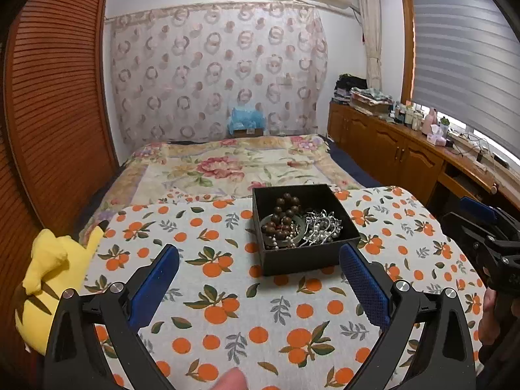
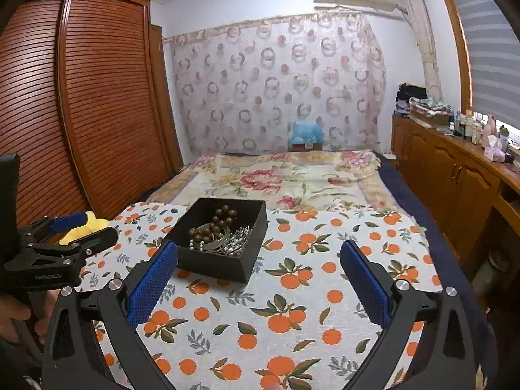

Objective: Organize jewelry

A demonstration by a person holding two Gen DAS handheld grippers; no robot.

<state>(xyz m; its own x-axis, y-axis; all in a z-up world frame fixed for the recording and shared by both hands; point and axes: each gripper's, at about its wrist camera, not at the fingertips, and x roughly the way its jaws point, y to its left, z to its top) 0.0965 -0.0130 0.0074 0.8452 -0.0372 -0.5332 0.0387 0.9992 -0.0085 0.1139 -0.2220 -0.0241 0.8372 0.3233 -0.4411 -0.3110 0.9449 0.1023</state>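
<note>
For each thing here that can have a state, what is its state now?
Black square cardboard box: lidless, upright on the orange-print tablecloth.
Brown wooden bead bracelet: inside the box.
Silver chain jewelry: heaped inside the box.
Left hand-held gripper: open, empty.
Right hand-held gripper: open, empty.

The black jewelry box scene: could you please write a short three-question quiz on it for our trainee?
1. True or false: the black box has its lid on.
2. What lies in the box? A) coins B) a brown bead string and silver chains C) nothing
3. In what state are the left tongs and right tongs?

Key: 1 false, it is open-topped. 2 B. 3 Both open, holding nothing, short of the box over the orange-print cloth.
</note>
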